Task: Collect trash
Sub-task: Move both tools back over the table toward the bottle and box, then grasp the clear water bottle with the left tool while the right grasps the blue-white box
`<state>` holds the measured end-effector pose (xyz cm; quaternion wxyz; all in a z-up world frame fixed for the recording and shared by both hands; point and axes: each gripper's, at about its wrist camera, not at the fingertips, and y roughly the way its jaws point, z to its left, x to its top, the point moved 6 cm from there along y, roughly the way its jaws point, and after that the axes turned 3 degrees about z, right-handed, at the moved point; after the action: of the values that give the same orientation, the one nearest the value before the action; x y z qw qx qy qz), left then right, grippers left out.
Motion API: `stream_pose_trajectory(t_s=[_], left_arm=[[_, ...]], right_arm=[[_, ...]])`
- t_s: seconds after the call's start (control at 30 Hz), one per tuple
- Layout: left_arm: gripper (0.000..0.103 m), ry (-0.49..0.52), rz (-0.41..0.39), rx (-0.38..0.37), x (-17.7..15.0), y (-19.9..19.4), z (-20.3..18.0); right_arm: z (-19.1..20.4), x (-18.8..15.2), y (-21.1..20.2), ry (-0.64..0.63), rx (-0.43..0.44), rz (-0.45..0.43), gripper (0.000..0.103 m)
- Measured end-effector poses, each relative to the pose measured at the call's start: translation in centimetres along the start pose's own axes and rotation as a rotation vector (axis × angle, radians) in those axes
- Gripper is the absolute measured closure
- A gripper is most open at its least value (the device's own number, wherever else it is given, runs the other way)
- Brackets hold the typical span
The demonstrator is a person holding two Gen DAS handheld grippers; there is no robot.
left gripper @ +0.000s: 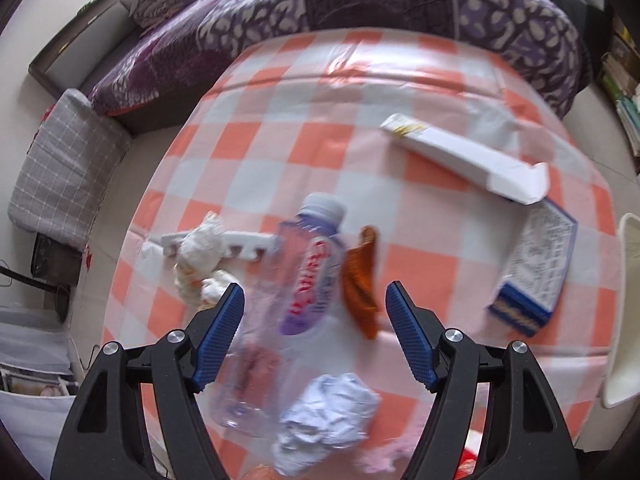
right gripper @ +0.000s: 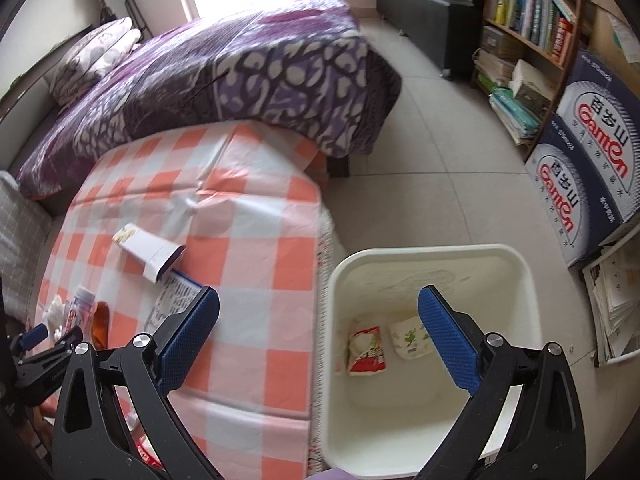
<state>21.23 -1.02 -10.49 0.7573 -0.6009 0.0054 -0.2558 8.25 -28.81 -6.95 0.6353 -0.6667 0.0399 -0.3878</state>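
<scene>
Left gripper [left gripper: 315,304] over the table [left gripper: 280,128], fingers apart and empty, bottle [left gripper: 298,280] lying lengthwise between them; right gripper [right gripper: 319,332] wide open above the bin [right gripper: 516,272].

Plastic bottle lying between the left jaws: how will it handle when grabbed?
The plastic bottle looks clear and empty, so probably very light. Its thin wall may buckle and slip under a squeeze. Lying on its side on the checked tablecloth, it could roll if nudged; the cap is on, which may stiffen it slightly.
</scene>
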Motion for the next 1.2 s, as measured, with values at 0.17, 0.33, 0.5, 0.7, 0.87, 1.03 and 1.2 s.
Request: stream_pose_trajectory(t_s=[0.17,0.33,0.5,0.7,0.87,1.03,1.2], left_arm=[[0.031,0.003,0.080,-0.037,-0.7,2.6,2.5],[0.031,0.022,0.124,-0.088,-1.6,4.1,3.0],[0.034,0.061,0.149,-0.101,-2.5,5.3,2.8],[0.040,0.067,0.126,-0.130,-2.8,5.0,2.7],[0.040,0.021,0.113,-0.140,-3.0,4.4,3.5],[0.040,-0.051,0.064,-0.195,-2.4,2.7,4.6],[0.040,-0.072,0.013,-0.212,-1.7,1.2,4.7]], right_arm=[[3.3,-1.3,1.9,-0.018,0.050,0.085,0.007],[6.3,-2.7,4.3,-0.003,0.082,0.173,0.007],[8.5,-4.0,6.7,0.039,0.103,0.253,0.007],[11.0,-4.6,8.4,0.040,0.093,0.267,0.007],[12.4,-4.8,9.6,0.037,0.058,0.262,0.007],[13.6,-4.4,9.9,0.015,0.039,0.233,0.007],[14.2,-4.2,10.0,0.037,0.069,0.229,0.007]])
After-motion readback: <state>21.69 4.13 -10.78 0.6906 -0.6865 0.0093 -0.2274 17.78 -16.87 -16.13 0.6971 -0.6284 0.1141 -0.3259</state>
